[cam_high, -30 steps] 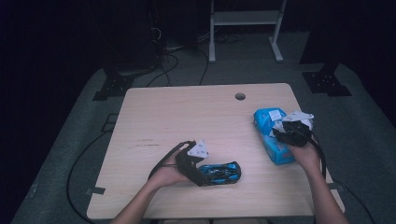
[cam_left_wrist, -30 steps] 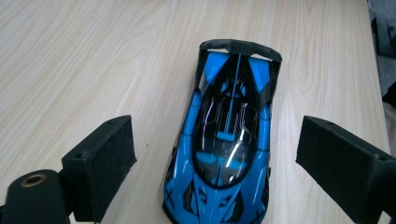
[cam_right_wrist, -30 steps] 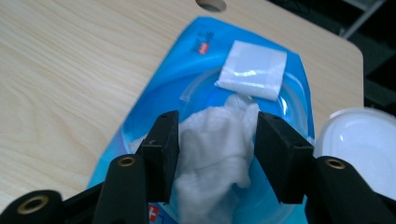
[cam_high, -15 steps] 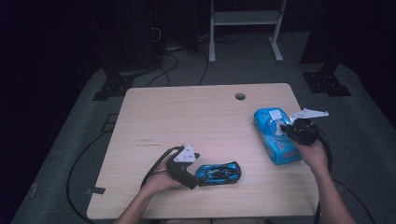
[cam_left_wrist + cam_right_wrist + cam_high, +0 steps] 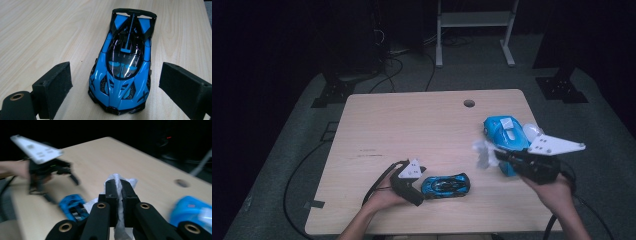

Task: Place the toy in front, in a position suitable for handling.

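Jaws of the right gripper [image 5: 117, 185] are pinching what looks like a white wipe [image 5: 482, 152] above the table [image 5: 412, 125]. The left gripper [image 5: 115, 82] is standing spread around the blue toy car [image 5: 123, 67], not touching it.

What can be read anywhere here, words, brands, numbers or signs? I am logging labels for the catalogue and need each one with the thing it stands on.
No text can be read.
Blue toy car: X-shaped marks on its front corners, no lettering or badge.
Blue wipes pack: its white top patch is too small and blurred to read.
Table: a faint dark line of marks near the middle, too small to read.
Grey plate on the right gripper: dots, no letters.
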### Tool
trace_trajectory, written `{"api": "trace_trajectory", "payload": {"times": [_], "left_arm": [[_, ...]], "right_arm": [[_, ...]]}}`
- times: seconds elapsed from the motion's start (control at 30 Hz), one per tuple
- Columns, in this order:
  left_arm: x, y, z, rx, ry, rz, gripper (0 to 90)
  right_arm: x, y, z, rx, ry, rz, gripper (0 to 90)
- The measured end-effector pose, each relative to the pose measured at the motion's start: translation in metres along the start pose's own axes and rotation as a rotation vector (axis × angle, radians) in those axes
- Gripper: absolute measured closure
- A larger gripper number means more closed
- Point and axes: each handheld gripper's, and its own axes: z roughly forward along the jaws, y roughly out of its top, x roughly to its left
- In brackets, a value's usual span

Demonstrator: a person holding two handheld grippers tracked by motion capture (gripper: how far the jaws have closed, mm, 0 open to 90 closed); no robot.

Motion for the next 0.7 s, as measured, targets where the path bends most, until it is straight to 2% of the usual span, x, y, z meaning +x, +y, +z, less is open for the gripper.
{"api": "trace_trajectory", "payload": {"times": [0.07,0.2,0.27,0.4,0.47,0.53,0.57,0.6,0.63,0.7], "left_arm": [[0.0,0.0,0.001,-0.002,-0.003,0.0,10.2],[-0.002,-0.001,0.004,0.007,-0.014,0.006,10.1],[-0.002,-0.001,0.005,0.01,-0.017,0.011,10.1],[-0.001,-0.001,0.005,0.01,-0.019,0.006,10.0],[-0.002,-0.002,0.005,0.013,-0.019,0.004,9.7],[-0.002,-0.002,0.005,0.014,-0.018,0.004,9.7],[-0.002,-0.002,0.005,0.014,-0.018,0.004,9.7],[-0.002,-0.002,0.005,0.018,-0.015,0.007,9.7],[-0.001,-0.003,0.006,0.029,-0.016,0.014,9.8],[-0.002,-0.003,0.007,0.027,-0.019,0.01,10.0]], "right_arm": [[0.013,-0.004,0.006,0.014,0.045,-0.01,85.8],[0.03,-0.01,0.018,0.006,0.163,0.029,85.8],[0.032,-0.011,0.024,0.011,0.196,0.038,85.7],[0.029,-0.021,0.053,0.087,0.243,0.067,85.6],[0.025,-0.03,0.072,0.143,0.25,0.082,85.6],[0.027,-0.039,0.089,0.214,0.225,0.031,85.2],[0.027,-0.039,0.089,0.214,0.225,0.031,85.2],[0.028,-0.042,0.094,0.239,0.21,0.013,84.9],[0.031,-0.051,0.107,0.298,0.157,-0.066,80.4],[0.029,-0.057,0.11,0.301,0.154,-0.07,74.6]]}}
